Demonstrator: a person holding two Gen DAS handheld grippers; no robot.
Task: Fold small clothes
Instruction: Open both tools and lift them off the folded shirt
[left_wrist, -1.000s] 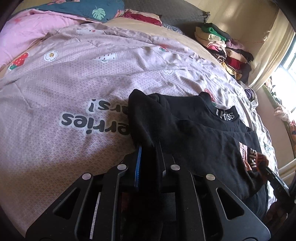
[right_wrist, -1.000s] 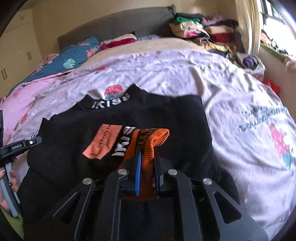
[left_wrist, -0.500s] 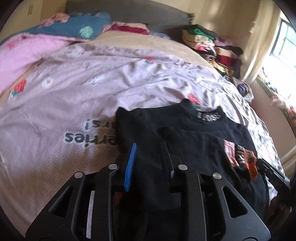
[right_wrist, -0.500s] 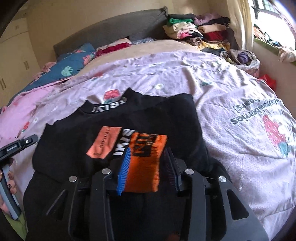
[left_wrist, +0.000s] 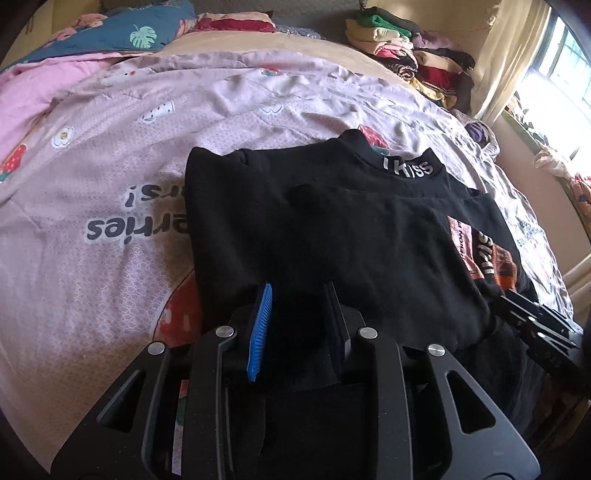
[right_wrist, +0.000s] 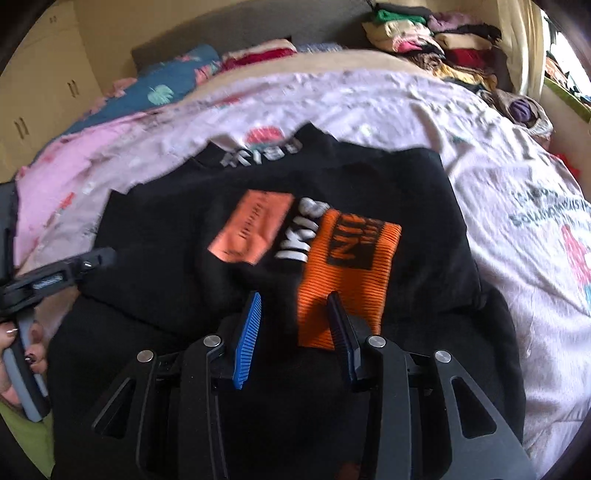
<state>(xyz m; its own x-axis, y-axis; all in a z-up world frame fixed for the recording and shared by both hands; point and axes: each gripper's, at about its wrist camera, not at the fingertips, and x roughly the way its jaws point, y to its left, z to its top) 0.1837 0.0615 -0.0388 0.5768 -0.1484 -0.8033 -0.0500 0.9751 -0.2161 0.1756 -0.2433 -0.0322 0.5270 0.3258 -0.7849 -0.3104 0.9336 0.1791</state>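
A black sweater with a white-lettered collar lies on the bed, its sleeves folded across the body. It also shows in the right wrist view, with an orange ribbed cuff and a salmon patch lying on top. My left gripper is open over the sweater's left lower part, holding nothing. My right gripper is open just above the near end of the orange cuff, holding nothing. The left gripper's body shows at the left edge of the right wrist view.
The sweater lies on a pink printed bedspread. Pillows lie at the headboard. A pile of folded clothes sits at the far right corner by the curtain. The bed's right edge is near the window.
Both grippers opened and let go of the sleeves they pinched. The sleeves now lie flat on the sweater. Both grippers drew back slightly.
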